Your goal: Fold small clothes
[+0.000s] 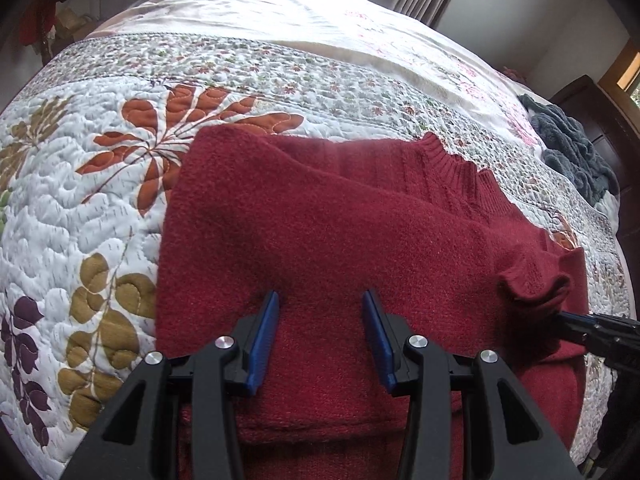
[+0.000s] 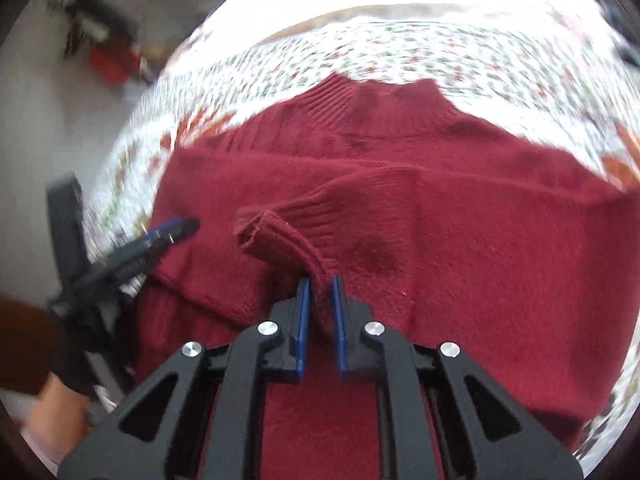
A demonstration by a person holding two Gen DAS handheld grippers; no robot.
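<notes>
No brand, label or legible writing is visible on any item.

The red sweater [image 1: 320, 220] is a fuzzy, dense knit with a ribbed turtleneck collar [image 2: 384, 104] and ribbed sleeve cuffs. It lies flat on the bed, on the quilt [image 1: 80, 200], collar toward the far edge of the bed. One sleeve is folded across the body of the garment.

The quilt is white, stitched in a puffy relief pattern, with printed leaves in orange, olive and purple and a band of small floral print farther back. Beyond that band lies a smooth pale sheet [image 1: 260, 12]. A grey-blue fleecy cloth [image 1: 576, 156] sits bunched near the right edge of the bed.

The left gripper [image 1: 320, 300] is black plastic with flat blue pads and silver pivot bolts. Its fingers are spread apart over the lower part of the sweater, with nothing between them.

The right gripper [image 2: 320, 284] is of the same build. Its fingers are clenched on the sleeve cuff [image 2: 276, 232], pinching the knit just behind the open cuff end, which stands raised above the sweater body. The right wrist view is motion-blurred toward its margins.
</notes>
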